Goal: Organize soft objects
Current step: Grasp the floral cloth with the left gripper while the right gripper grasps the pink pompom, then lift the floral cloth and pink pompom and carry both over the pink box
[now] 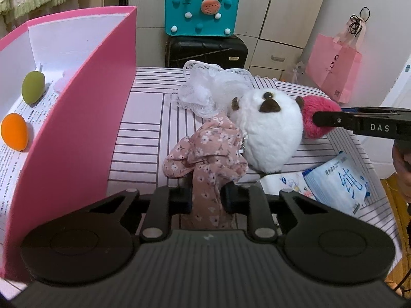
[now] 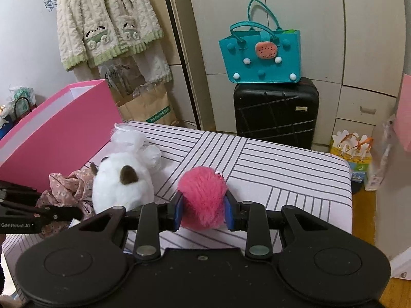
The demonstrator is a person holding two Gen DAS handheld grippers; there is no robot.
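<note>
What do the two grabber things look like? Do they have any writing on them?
Both are matte black plastic with round discs and silver rivets. The left gripper has black pads and white "GenRobot.AI" lettering on its side. The right gripper has blue pads and white "DAS" lettering.

Left gripper tilted downward, jaws nearly together, pinching a floral cloth; right gripper likewise angled down, blue pads pressed into either side of a pink pompom, reaching in from the right in the left wrist view.
</note>
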